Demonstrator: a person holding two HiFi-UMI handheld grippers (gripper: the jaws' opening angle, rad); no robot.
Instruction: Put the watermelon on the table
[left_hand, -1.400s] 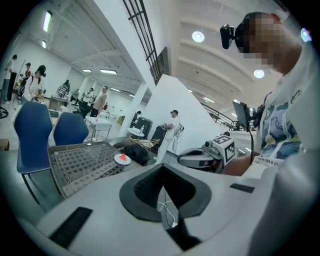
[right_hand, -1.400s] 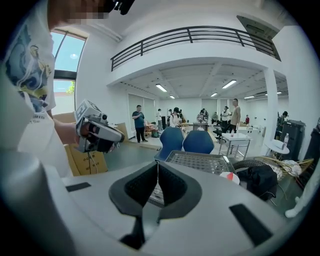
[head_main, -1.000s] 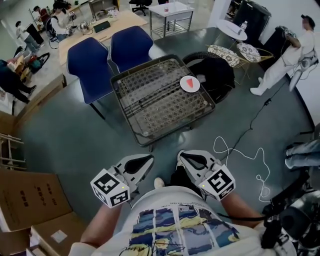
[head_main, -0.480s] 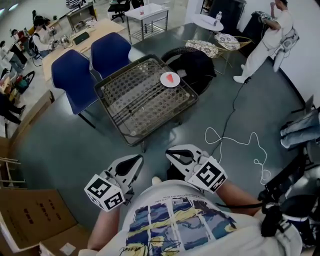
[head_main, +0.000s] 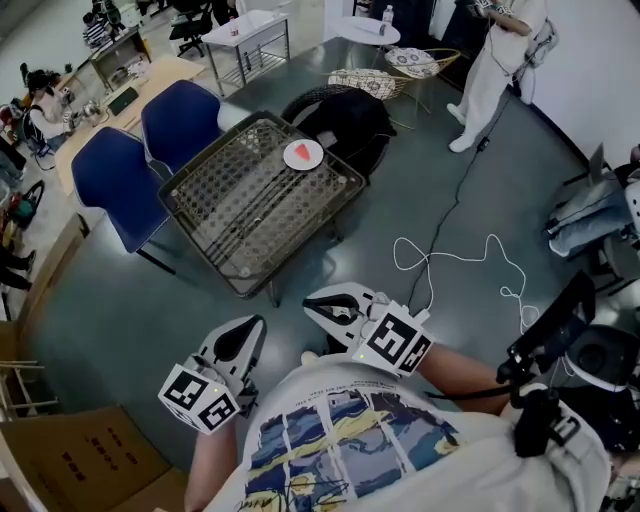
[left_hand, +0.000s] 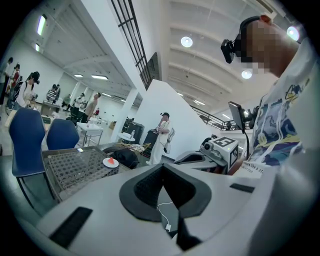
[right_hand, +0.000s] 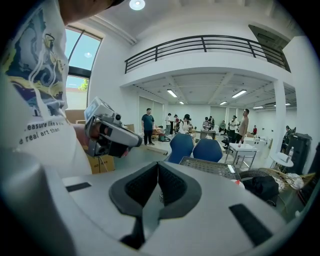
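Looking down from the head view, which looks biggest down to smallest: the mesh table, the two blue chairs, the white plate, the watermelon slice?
1. dark wire-mesh table
2. nearer blue padded chair and farther blue padded chair: look alike, so unranked
3. round white plate
4. red watermelon wedge on it

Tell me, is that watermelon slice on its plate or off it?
On it. The red watermelon slice lies on the white plate near the mesh table's far edge.
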